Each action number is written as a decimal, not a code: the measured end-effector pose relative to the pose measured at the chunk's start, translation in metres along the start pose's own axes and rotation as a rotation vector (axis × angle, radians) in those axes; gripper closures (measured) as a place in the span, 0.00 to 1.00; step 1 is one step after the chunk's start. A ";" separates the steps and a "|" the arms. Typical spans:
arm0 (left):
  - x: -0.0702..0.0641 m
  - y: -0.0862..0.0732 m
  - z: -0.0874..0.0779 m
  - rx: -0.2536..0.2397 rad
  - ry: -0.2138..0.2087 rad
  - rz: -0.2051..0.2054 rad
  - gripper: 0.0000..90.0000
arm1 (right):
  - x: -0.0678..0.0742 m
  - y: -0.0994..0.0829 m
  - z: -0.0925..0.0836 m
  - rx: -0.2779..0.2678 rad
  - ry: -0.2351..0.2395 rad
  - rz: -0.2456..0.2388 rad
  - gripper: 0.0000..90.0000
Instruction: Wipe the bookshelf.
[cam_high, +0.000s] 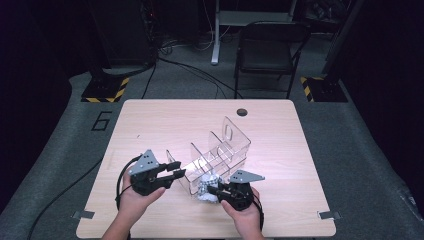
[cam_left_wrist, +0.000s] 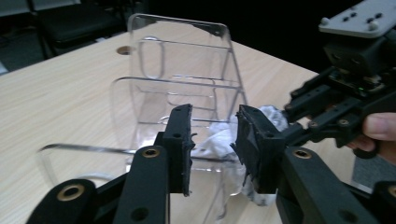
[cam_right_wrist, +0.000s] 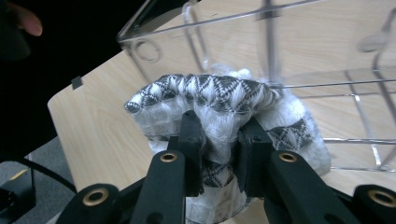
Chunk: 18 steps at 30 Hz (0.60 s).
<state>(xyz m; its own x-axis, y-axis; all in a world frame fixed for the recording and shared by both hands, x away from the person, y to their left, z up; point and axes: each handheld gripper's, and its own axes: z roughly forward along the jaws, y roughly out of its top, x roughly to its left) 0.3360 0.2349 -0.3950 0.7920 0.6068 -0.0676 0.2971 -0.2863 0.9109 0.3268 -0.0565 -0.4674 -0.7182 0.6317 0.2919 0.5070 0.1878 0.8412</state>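
Sock (cam_right_wrist: 219, 100) — pinched in right tongs (cam_right_wrist: 219, 158) — patterned close-up.

The desk (cam_high: 280, 125) was lit from above and looked pale and bright, while the room around it was very dark. The high view was soft and a bit grainy. In the gripper views, the near black fingers (cam_left_wrist: 180, 140) looked blurry, and light glinted on the clear plastic organizer (cam_left_wrist: 187, 60) edges.

Bunched patterned cloth (cam_right_wrist: 219, 100) (white-grey) against organizer (cam_high: 220, 147)
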 end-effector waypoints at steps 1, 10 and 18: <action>0.003 -0.001 -0.003 -0.011 0.009 -0.013 0.71 | 0.004 0.000 0.001 0.004 0.011 -0.017 0.83; 0.013 -0.015 -0.014 -0.008 0.045 -0.059 0.68 | 0.008 0.001 0.003 -0.005 0.026 -0.019 0.83; 0.016 -0.035 -0.012 0.008 0.054 -0.085 0.66 | 0.021 0.003 0.005 -0.009 0.054 -0.055 0.83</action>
<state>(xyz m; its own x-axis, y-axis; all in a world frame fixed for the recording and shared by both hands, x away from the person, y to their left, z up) 0.3315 0.2637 -0.4233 0.7342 0.6678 -0.1222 0.3665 -0.2384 0.8994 0.3153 -0.0394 -0.4612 -0.7700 0.5786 0.2689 0.4618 0.2145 0.8606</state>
